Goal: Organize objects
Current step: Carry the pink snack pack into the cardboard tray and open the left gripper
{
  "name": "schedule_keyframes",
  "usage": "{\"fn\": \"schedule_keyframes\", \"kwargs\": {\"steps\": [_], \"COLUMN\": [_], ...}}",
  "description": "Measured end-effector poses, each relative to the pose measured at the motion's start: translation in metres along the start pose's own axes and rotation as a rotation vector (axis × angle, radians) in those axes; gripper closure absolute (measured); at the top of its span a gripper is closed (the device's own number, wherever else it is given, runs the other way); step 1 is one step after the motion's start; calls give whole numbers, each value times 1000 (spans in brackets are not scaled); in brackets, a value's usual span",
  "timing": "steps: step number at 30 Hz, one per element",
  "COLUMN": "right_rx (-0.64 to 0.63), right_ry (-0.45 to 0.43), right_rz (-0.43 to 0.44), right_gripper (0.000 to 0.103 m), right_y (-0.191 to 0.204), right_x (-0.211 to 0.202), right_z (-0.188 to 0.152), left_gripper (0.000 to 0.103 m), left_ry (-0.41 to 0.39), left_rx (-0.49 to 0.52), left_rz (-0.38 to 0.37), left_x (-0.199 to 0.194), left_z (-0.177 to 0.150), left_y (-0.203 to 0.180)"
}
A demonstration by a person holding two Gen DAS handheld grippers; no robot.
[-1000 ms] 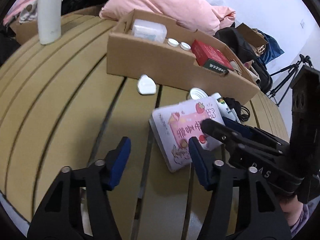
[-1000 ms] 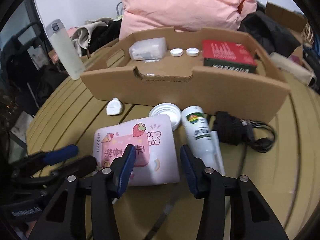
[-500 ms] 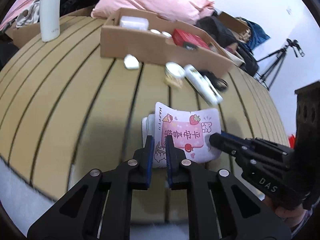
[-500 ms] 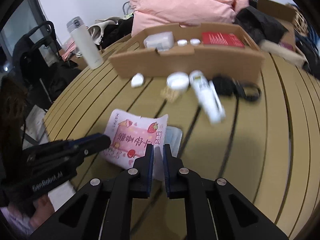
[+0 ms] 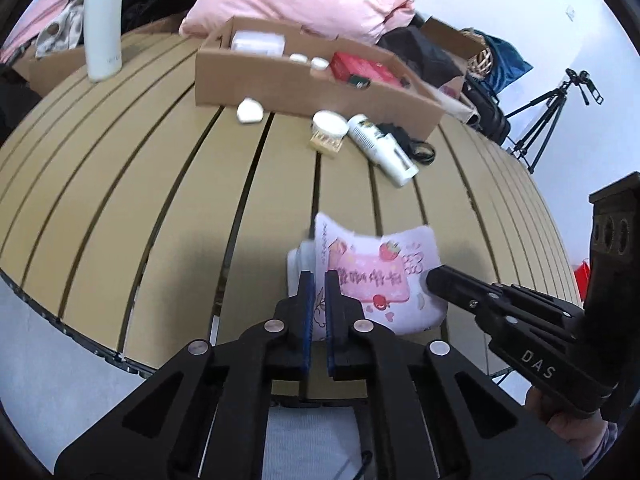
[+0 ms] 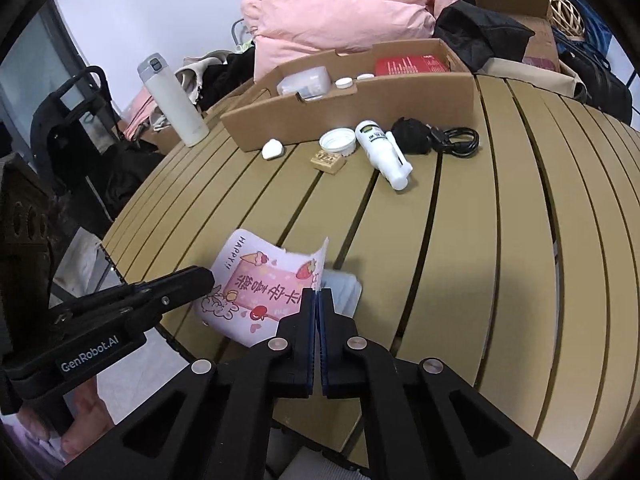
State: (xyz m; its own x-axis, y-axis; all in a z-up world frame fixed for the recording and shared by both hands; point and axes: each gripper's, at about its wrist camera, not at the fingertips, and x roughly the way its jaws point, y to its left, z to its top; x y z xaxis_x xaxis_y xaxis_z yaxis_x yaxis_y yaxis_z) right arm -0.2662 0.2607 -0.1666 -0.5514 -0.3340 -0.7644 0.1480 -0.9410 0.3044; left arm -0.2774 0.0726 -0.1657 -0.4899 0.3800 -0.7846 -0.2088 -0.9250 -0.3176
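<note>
A pink and white wipes pack [image 5: 372, 276] with strawberry print hangs above the slatted table's near edge, held at both ends. My left gripper [image 5: 318, 280] is shut on its left edge. My right gripper [image 6: 319, 300] is shut on its right edge; the pack [image 6: 260, 288] sags between them. Each gripper shows in the other's view, the right [image 5: 432, 280] and the left [image 6: 204, 280]. A cardboard box [image 6: 360, 96] stands at the far side with a red box [image 6: 412, 66], a clear container and two white caps inside.
In front of the box lie a small white case [image 6: 273, 149], a white lid [image 6: 338, 140], a small tan box [image 6: 329, 160], a white tube [image 6: 382, 152] and a black cable [image 6: 436, 140]. A white flask [image 6: 172, 100] stands far left. Pink bedding lies behind.
Both grippers closed on the wipes pack, lifted it off the table and drew it back from the box toward the near table edge.
</note>
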Motion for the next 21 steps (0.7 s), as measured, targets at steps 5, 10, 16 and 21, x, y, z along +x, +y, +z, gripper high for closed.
{"fn": "schedule_keyframes", "kwargs": {"steps": [5,10,16,21], "right_rx": [16,-27,-150,-237], "right_ry": [-19,-68,-147,-163], "right_rz": [16,40,123,72], "right_gripper": [101,101,102,103], "right_y": [-3,4,31,51], "right_x": [0,-6,-11,26], "right_z": [10,46,132,201], "left_gripper": [103,103,103,103], "left_ry": [-26,-123,-208,-225], "left_rx": [-5,5,24,67], "left_rz": [-28,-46,-171,-64], "left_x": [-7,-29,-44,-22], "left_z": [16,64,154,213], "left_y": [2,1,-12,-9]}}
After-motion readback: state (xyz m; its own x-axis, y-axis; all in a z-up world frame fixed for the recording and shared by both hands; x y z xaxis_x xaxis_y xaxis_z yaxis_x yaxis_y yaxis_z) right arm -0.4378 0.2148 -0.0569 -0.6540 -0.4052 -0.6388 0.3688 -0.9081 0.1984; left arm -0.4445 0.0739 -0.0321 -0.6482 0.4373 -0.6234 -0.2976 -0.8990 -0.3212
